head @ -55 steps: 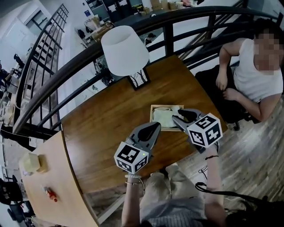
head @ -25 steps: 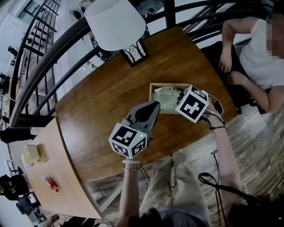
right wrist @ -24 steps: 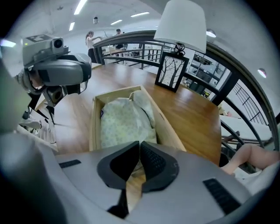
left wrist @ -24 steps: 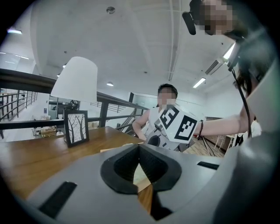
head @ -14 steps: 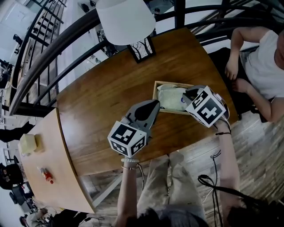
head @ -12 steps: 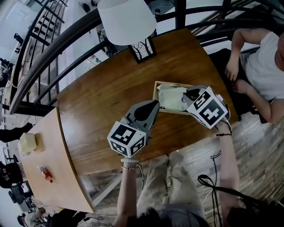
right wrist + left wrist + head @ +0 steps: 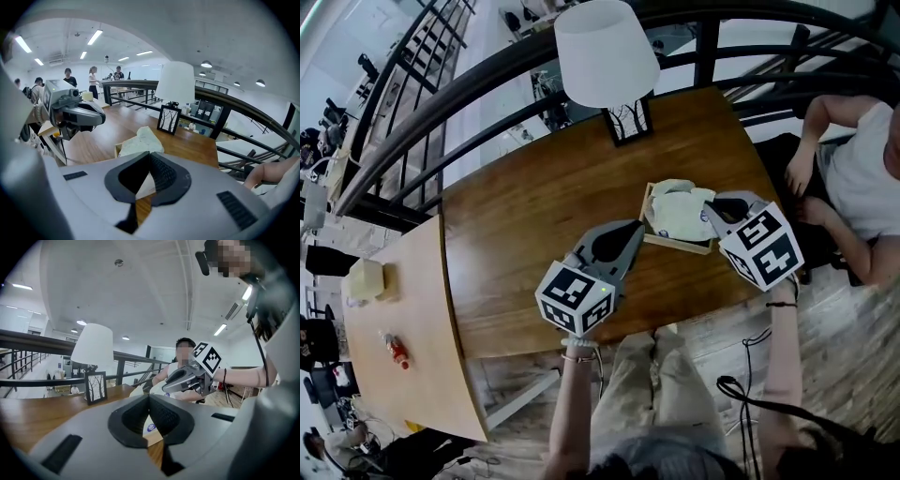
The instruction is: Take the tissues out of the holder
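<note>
A white tissue pack (image 7: 680, 214) sits tilted up out of the shallow wooden holder (image 7: 675, 245) on the brown table. My right gripper (image 7: 710, 208) is at the pack's right end, shut on its edge. In the right gripper view, white wrapper (image 7: 140, 140) runs forward from between the closed jaws (image 7: 150, 154) over the holder's rim (image 7: 117, 149). My left gripper (image 7: 630, 230) hovers just left of the holder, shut, with nothing between its jaws (image 7: 149, 397). The left gripper view shows the right gripper (image 7: 166, 385) and a bit of the pack (image 7: 152, 427) beyond.
A white lamp (image 7: 605, 52) and a small framed picture (image 7: 628, 122) stand at the table's far edge before a dark railing. A person (image 7: 862, 187) sits to the right. A pale side table (image 7: 403, 328) at the left carries a yellow block (image 7: 367, 279).
My right gripper has closed on the tissue pack's right end and raised it, so the pack now tilts up out of the holder. The left gripper has stayed beside the holder.
</note>
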